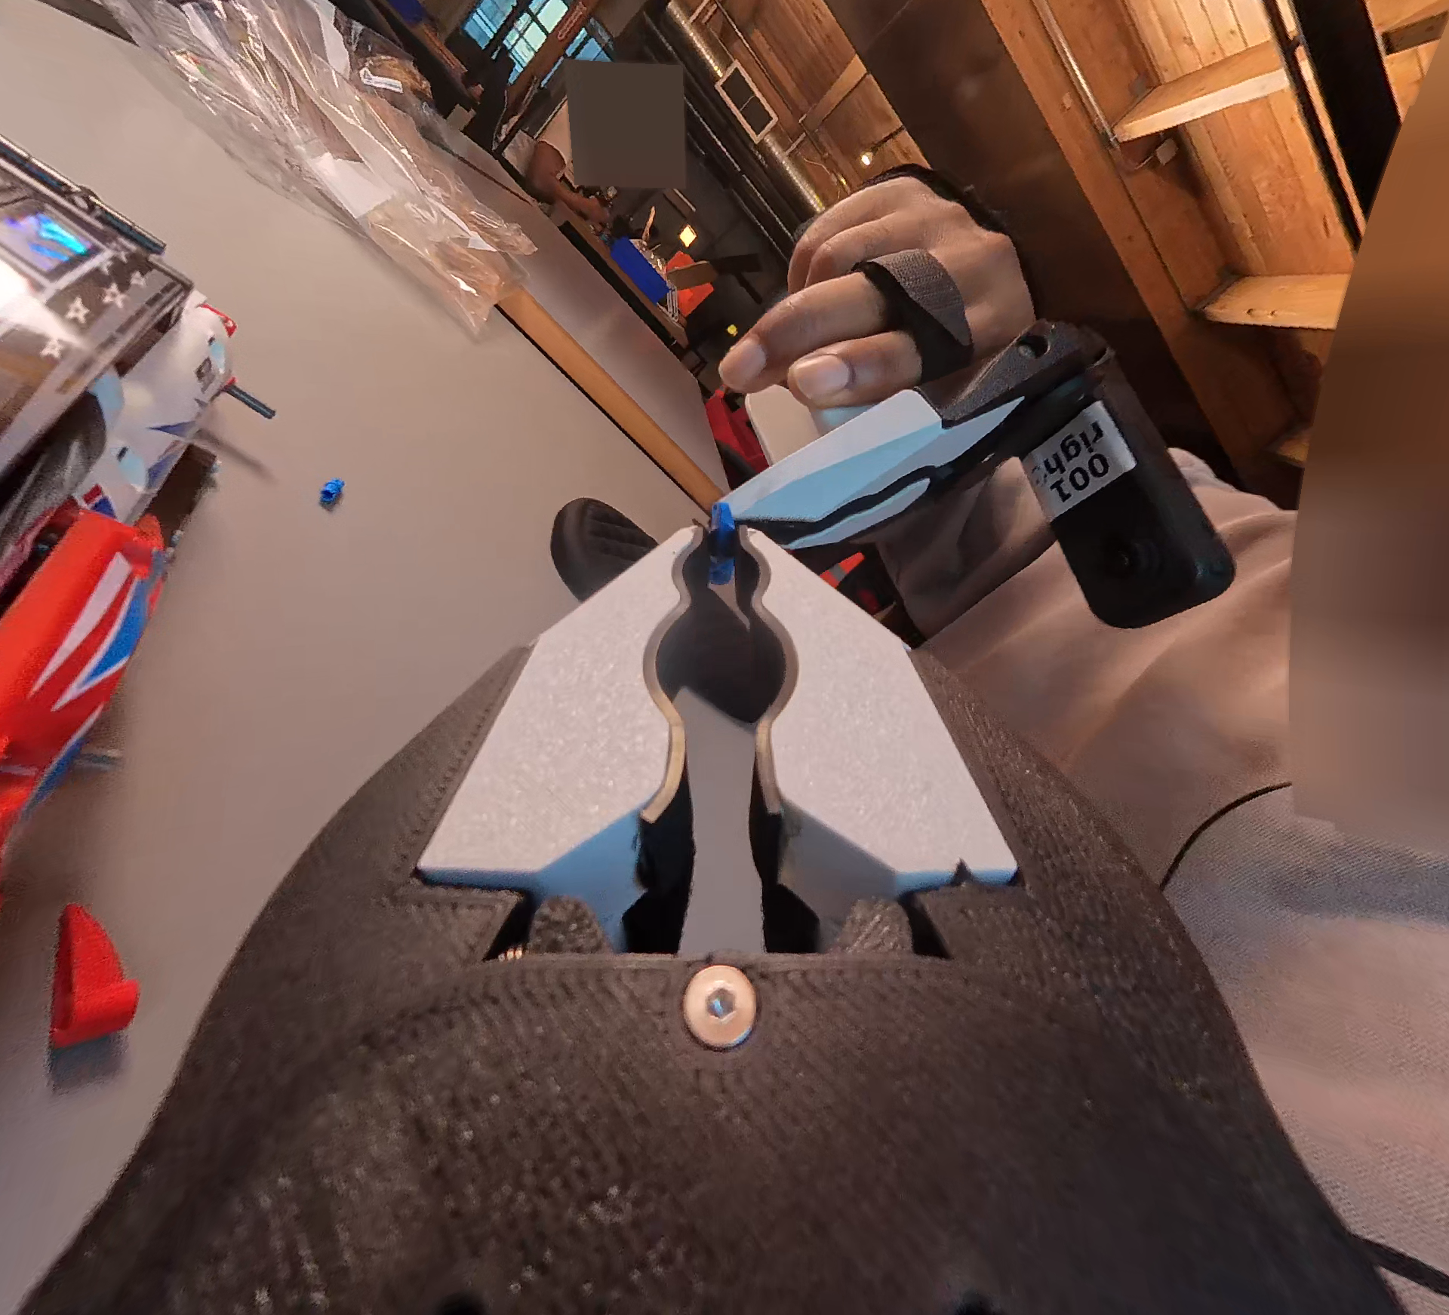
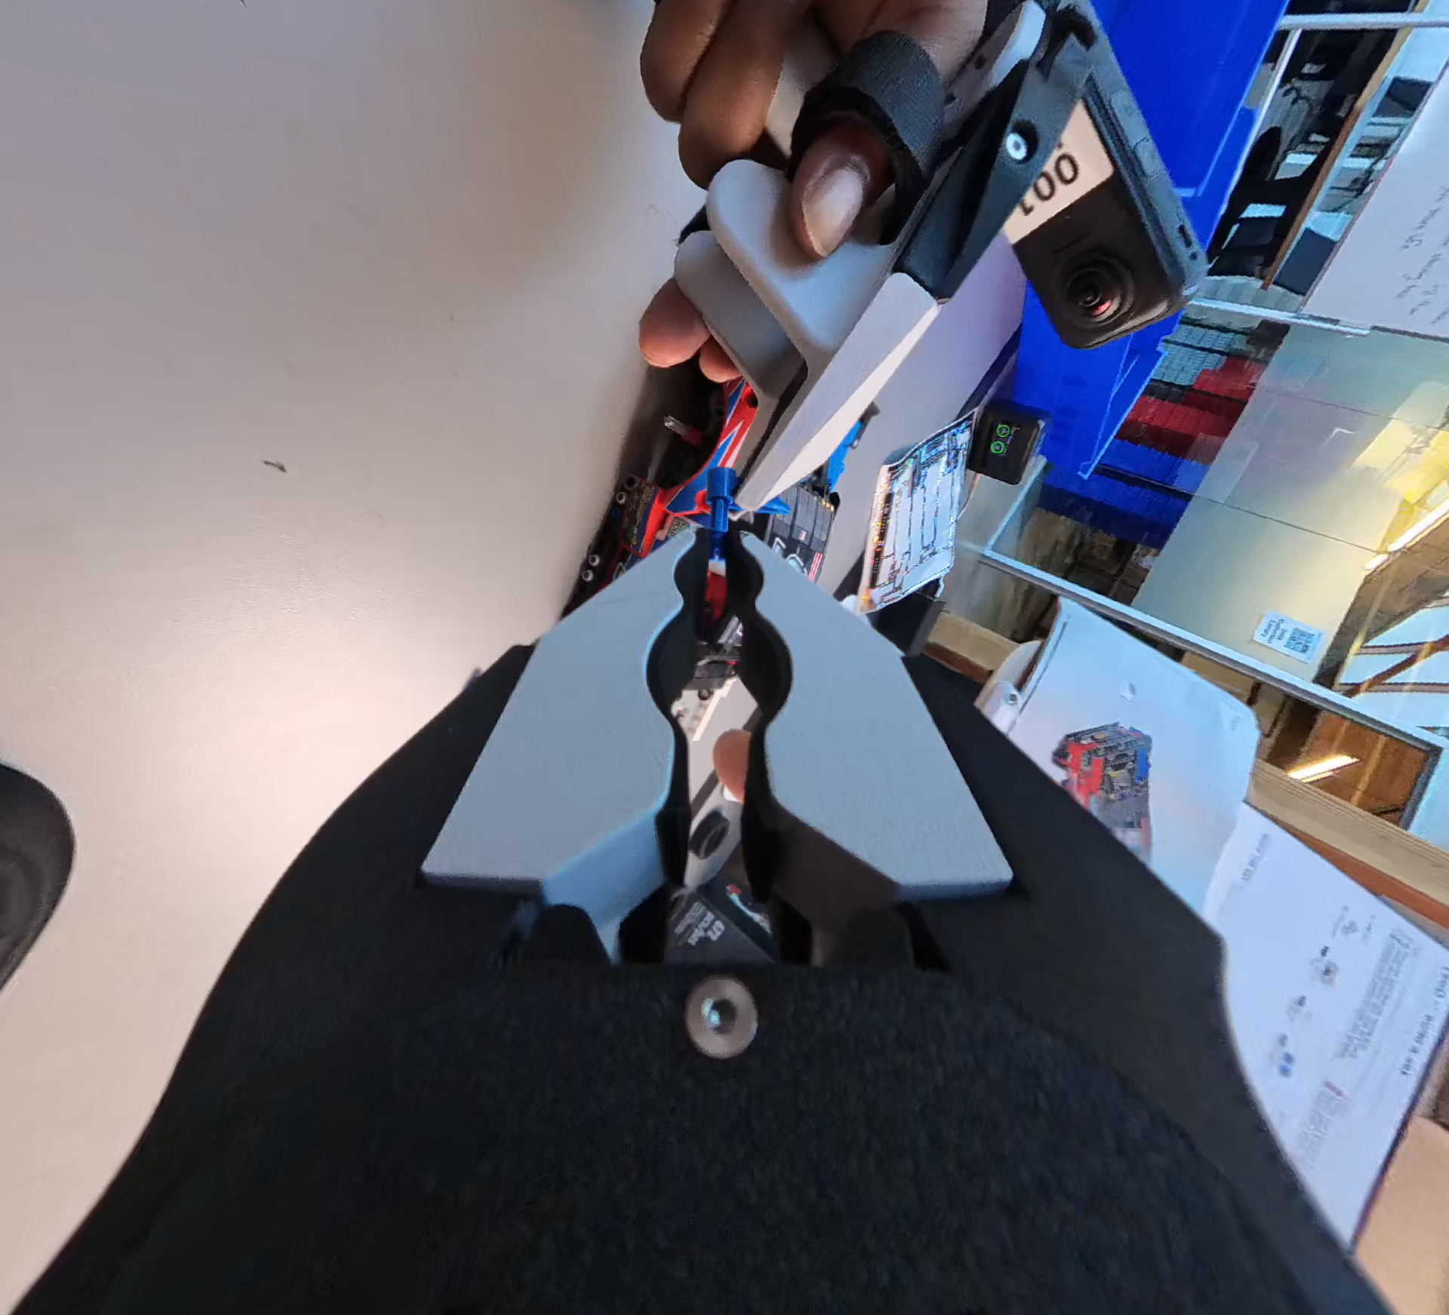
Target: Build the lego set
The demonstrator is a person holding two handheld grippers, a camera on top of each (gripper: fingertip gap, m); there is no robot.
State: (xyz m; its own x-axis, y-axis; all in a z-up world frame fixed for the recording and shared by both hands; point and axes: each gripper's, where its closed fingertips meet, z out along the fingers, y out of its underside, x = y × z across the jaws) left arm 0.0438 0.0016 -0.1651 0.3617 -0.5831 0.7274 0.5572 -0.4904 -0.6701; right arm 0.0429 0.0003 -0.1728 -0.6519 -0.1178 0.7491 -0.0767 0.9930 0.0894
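A small blue pin (image 1: pixel 720 550) sits between the tips of my left gripper (image 1: pixel 720 534), held up above the grey table (image 1: pixel 376 572). My right gripper (image 1: pixel 735 505) comes in from the right, its fingers together, its tip on the pin's upper end. In the right wrist view the blue pin (image 2: pixel 717 493) has its thin shaft down between the tips of my right gripper (image 2: pixel 717 544), and my left gripper (image 2: pixel 749 500) meets its head from above. A red, blue and white Lego car (image 1: pixel 70 611) lies at the left and also shows behind the grippers (image 2: pixel 674 501).
A loose blue pin (image 1: pixel 332 491) and a red wedge piece (image 1: pixel 90 979) lie on the table. Clear plastic bags (image 1: pixel 314 102) lie at the back. A sticker sheet (image 2: pixel 913 509) and an instruction booklet (image 2: pixel 1333 1003) are at the right. A black round object (image 1: pixel 596 548) sits by the table edge. My two grippers' fingertips are within a few centimetres of each other.
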